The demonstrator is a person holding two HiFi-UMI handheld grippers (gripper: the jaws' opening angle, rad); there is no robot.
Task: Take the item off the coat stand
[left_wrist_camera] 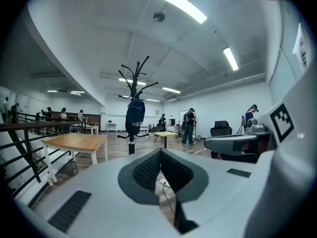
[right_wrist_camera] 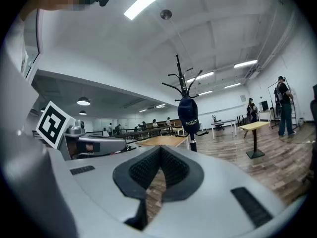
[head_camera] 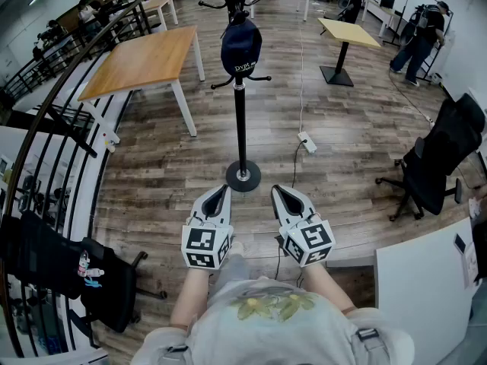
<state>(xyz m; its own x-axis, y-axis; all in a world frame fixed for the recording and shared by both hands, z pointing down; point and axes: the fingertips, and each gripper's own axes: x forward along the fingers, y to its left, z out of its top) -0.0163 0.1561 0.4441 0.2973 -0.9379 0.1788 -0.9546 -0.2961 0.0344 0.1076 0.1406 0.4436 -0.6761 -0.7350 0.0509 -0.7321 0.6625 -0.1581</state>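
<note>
A dark blue cap hangs on a black coat stand straight ahead, its round base on the wood floor. The cap also shows in the left gripper view, and the cap in the right gripper view. My left gripper and right gripper are held side by side near my body, just short of the base, well below the cap. Both are shut, with nothing between the pads.
A wooden table stands left of the stand, a small yellow table at the back right. A black office chair is at right, a railing at left. A power strip lies on the floor. People stand far back.
</note>
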